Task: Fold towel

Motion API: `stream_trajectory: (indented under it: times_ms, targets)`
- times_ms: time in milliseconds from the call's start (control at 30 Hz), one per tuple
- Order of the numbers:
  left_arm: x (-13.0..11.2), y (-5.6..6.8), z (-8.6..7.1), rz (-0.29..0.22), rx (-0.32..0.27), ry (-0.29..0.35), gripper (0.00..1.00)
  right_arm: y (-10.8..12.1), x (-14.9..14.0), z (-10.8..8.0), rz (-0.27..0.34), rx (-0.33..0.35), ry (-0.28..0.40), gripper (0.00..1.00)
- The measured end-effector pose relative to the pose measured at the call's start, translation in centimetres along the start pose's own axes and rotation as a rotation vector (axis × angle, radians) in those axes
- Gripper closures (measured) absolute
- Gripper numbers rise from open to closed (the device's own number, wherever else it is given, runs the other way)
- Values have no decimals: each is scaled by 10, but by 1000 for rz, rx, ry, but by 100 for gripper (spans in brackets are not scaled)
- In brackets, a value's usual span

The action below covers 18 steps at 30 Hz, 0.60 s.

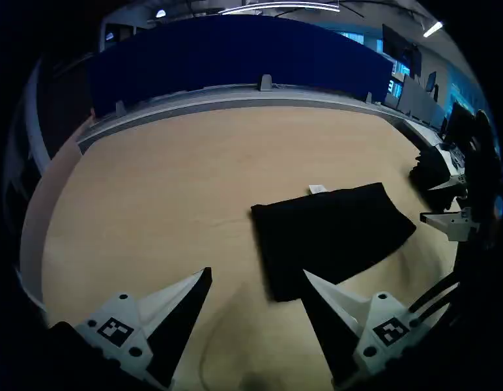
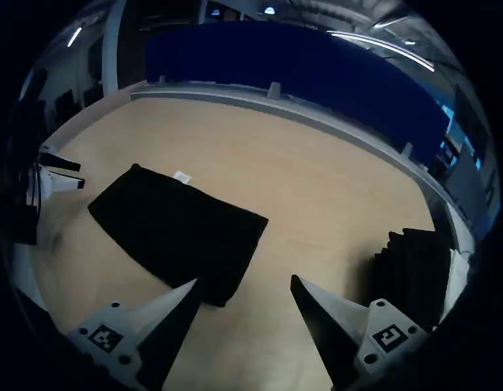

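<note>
Black towel [image 1: 330,228] lying flat as a rectangle on the wooden desk [image 1: 173,169], white tag [image 1: 317,189] showing at its far edge, left gripper [image 1: 255,272] hovering over the near corner, jaws released and holding nothing, right gripper [image 2: 244,279] hovering likewise, jaws released, dark folded stack [image 2: 411,274] sitting apart.

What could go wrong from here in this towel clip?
1. The flat black cloth towel lies skewed to the open left gripper and open right gripper; mismatched corner grabs could fold it crooked.
2. Its layers cannot be told apart, so the fingers might pinch just one.
3. The dark stacked pile sits near the right gripper; a wide swing might knock it.
</note>
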<state>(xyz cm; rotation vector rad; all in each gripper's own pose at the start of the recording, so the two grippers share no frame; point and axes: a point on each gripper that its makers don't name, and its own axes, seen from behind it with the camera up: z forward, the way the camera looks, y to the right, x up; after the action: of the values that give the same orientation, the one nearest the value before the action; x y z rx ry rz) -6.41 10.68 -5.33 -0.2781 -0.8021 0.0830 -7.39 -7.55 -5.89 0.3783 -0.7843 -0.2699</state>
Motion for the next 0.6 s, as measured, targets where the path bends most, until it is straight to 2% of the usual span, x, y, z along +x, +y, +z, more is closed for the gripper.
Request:
stream_trajectory:
  times_ms: [167, 367, 500, 600]
  targets:
    - [-4, -4, -15, -28, 15, 10, 7, -7, -8, 2, -35, 44, -18, 1]
    - [-9, -10, -32, -66, 36, 18, 7, -23, -16, 4, -83, 127, -42, 6]
    - [-12, -16, -43, -89, 50, 23, 7, -32, -24, 6, -122, 188, -68, 11]
    - [-15, -20, -48, -104, 57, 24, 7, -34, -30, 8, -147, 219, -100, 19]
